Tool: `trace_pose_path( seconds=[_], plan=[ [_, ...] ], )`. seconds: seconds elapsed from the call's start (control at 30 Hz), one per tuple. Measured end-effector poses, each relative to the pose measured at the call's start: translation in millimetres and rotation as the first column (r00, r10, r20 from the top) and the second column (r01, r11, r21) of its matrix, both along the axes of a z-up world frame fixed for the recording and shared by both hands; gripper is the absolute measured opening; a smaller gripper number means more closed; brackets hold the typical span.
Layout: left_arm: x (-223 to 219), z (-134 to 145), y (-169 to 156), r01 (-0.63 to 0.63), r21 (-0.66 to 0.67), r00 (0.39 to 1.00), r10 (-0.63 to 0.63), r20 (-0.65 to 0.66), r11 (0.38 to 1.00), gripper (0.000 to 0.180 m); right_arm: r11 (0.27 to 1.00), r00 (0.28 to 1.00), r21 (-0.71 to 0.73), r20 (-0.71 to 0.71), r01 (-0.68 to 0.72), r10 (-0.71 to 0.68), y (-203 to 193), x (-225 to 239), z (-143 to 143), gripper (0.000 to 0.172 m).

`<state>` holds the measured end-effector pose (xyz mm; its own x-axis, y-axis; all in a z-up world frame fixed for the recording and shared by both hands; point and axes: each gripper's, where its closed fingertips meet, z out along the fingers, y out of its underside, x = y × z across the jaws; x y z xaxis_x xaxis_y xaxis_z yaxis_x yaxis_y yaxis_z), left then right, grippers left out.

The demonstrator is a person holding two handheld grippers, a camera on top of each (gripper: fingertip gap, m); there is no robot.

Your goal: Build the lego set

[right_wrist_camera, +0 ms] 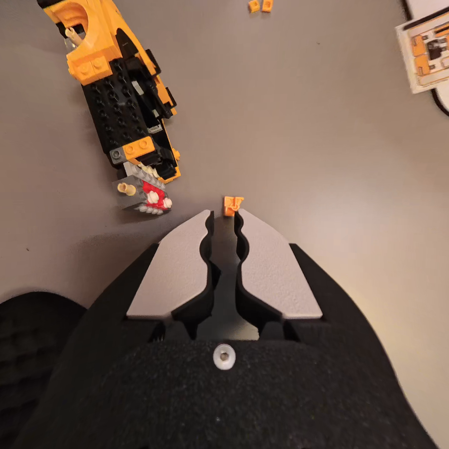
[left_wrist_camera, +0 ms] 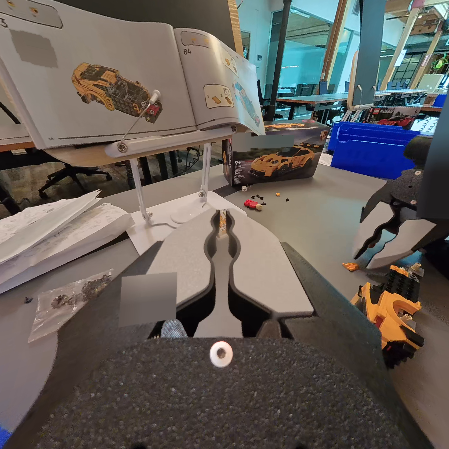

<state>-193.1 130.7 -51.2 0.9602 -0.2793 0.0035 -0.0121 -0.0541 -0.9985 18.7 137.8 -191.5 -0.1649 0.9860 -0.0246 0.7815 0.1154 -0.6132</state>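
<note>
While the left gripper (left_wrist_camera: 223, 215) hovers before the book stand (left_wrist_camera: 170, 218), its fingers pinch a small orange-and-white piece (left_wrist_camera: 222, 224); the car (left_wrist_camera: 388, 313) lies to the right of the stand, the box (left_wrist_camera: 274, 155) behind it. In the right view, the right gripper (right_wrist_camera: 224, 213) stands spread over the table (right_wrist_camera: 315, 170), an orange clip (right_wrist_camera: 232, 206) touching its right fingertip, right of the car (right_wrist_camera: 126, 102).

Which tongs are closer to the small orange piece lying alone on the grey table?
Right. The right tongs are open, tips right at the orange piece. The left tongs are far off, near the white stand.
</note>
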Motion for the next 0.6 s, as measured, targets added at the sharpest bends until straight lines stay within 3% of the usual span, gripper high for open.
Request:
trace_pose_path(
  seconds=[0.23, 0.33, 0.43, 0.53, 0.6],
  plan=[
    [12, -6, 0, 0.045, -0.019, 0.999, -0.045, -0.001, 0.999, 0.004, 0.998, 0.997, 0.022, 0.057, -0.058, 0.056, 5, -8, -11, 0.011],
    [27, -13, 0, 0.109, -0.040, 0.994, -0.109, -0.016, 0.993, 0.004, 0.972, 0.999, -0.231, 0.021, -0.044, 0.050, -8, -9, -1, 0.010],
    [48, -20, -2, 0.190, -0.058, 0.981, -0.192, -0.031, 0.980, 0.003, 0.841, 0.998, -0.537, -0.035, -0.065, 0.054, -25, -9, 22, 0.010],
    [80, -23, -8, 0.327, -0.070, 0.943, -0.331, -0.046, 0.942, 0.006, 0.809, 0.995, -0.583, -0.103, -0.076, 0.020, -16, -10, 37, 0.010],
    [104, -23, -12, 0.413, -0.078, 0.901, -0.420, -0.113, 0.907, 0.012, 0.743, 0.977, -0.655, -0.213, -0.136, -0.009, -15, -16, 67, 0.010]
  ],
)
